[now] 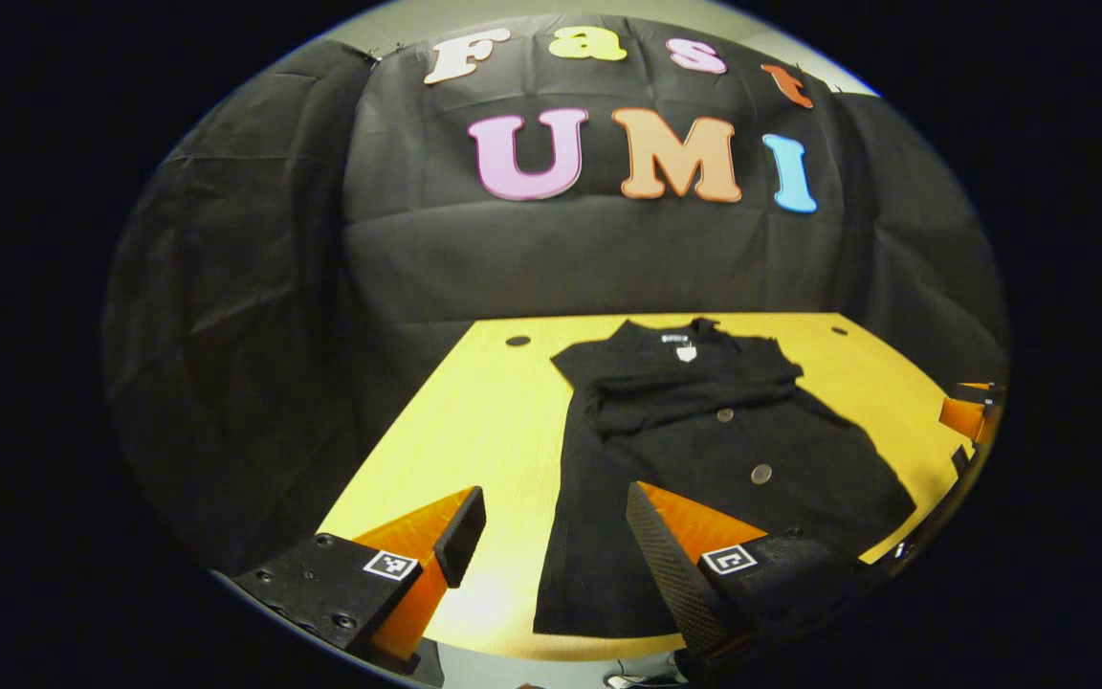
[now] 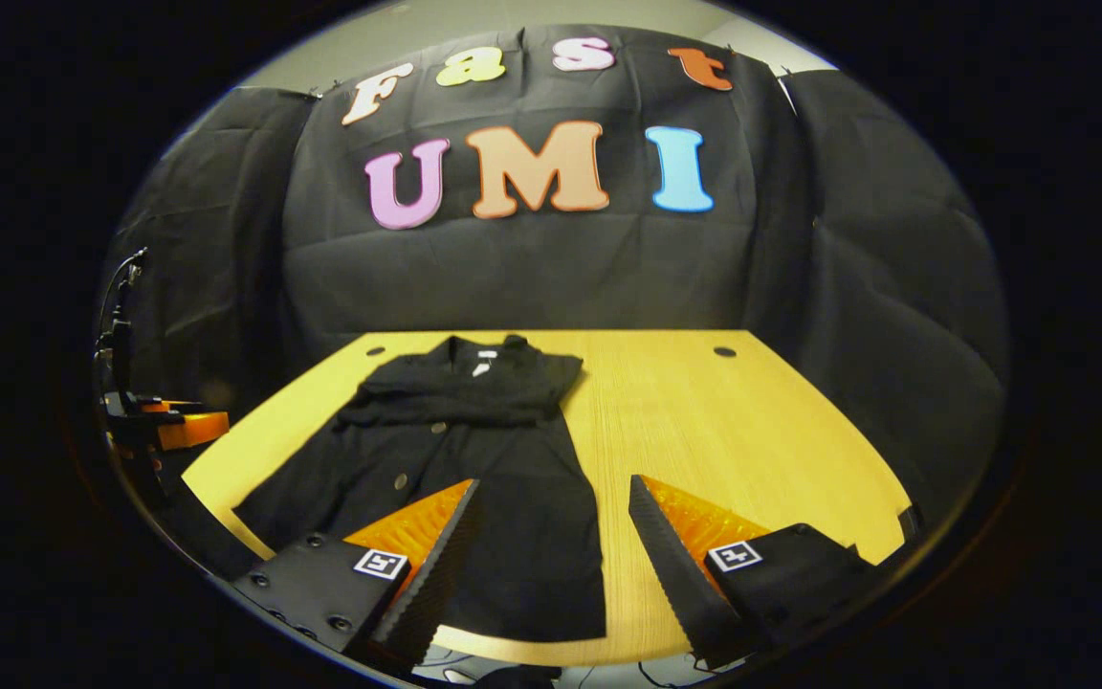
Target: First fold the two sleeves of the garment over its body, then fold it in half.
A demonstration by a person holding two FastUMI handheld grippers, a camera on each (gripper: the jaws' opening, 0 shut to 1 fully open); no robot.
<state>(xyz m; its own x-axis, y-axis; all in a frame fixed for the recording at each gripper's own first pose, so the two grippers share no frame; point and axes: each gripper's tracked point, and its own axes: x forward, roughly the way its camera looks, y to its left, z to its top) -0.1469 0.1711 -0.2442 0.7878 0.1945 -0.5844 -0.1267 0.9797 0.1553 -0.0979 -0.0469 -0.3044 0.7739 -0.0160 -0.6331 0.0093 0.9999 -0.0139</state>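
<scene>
Nearest my left camera, the left gripper [image 1: 546, 536] holds its jaws spread wide, gripping nothing, above the near hem of the garment [image 1: 704, 450]. In the right gripper view, the right gripper [image 2: 551, 531] likewise has its jaws apart and empty over the hem. The one black garment [image 2: 455, 459] lies flat on the yellow wooden surface [image 2: 752, 431], collar toward the top of the frame, both sleeves already folded across its chest. I count two buttons on its front in each view. Black cloth walls the booth behind. The other gripper's orange shows at the left edge of the right gripper view.
</scene>
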